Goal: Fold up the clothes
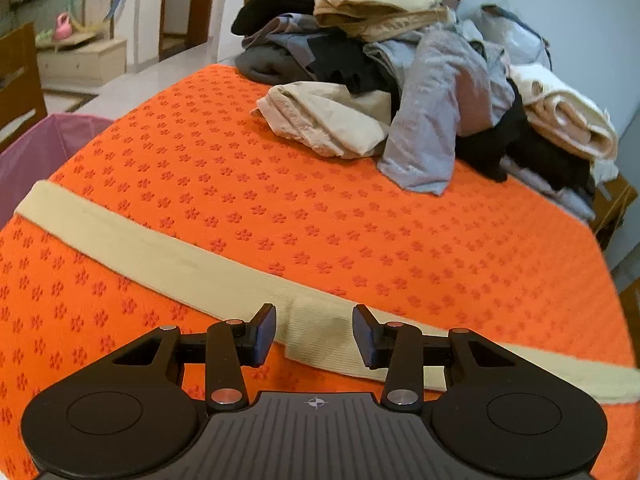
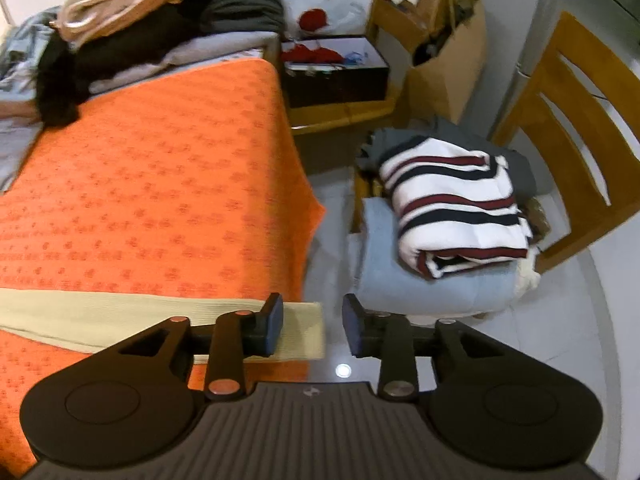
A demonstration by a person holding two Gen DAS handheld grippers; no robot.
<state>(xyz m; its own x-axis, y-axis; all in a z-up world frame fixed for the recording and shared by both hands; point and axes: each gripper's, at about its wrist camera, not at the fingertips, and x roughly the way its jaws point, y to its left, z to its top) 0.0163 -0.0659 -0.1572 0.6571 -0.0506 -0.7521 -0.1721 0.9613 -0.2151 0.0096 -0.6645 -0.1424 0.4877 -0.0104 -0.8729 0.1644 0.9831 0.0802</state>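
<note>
While my left gripper (image 1: 314, 330) hangs low over the orange cloth (image 1: 248, 184), its jaws stand apart and the cream garment (image 1: 168, 256) runs as a long flat strip right under them. A small folded-over flap of that strip lies in the gap between my left fingers (image 1: 264, 330), but neither pad presses on it. From there the strip stretches away to the left of the tool and also passes out to the right beneath it.

My right gripper (image 2: 313, 326) is parted as well, with nothing clamped. The squared end of the cream garment (image 2: 160, 316) lies just under and beside its left finger, and reaches a little past the cloth's edge. Under its right finger I see only pale floor (image 2: 580, 300).

Ahead of my left tool, at the far side of the cloth, sits the heap of unfolded clothes (image 1: 400, 80): beige, grey, black and cream pieces tumbled on one another. Off to its left stands a pink bin (image 1: 44, 148).

Ahead and to the right of my right tool, a folded striped sweater (image 2: 456, 208) rests on a folded pale blue piece (image 2: 424, 288), next to a wooden chair (image 2: 568, 128). Farther ahead is a dark box (image 2: 336, 72) with red things in it.
</note>
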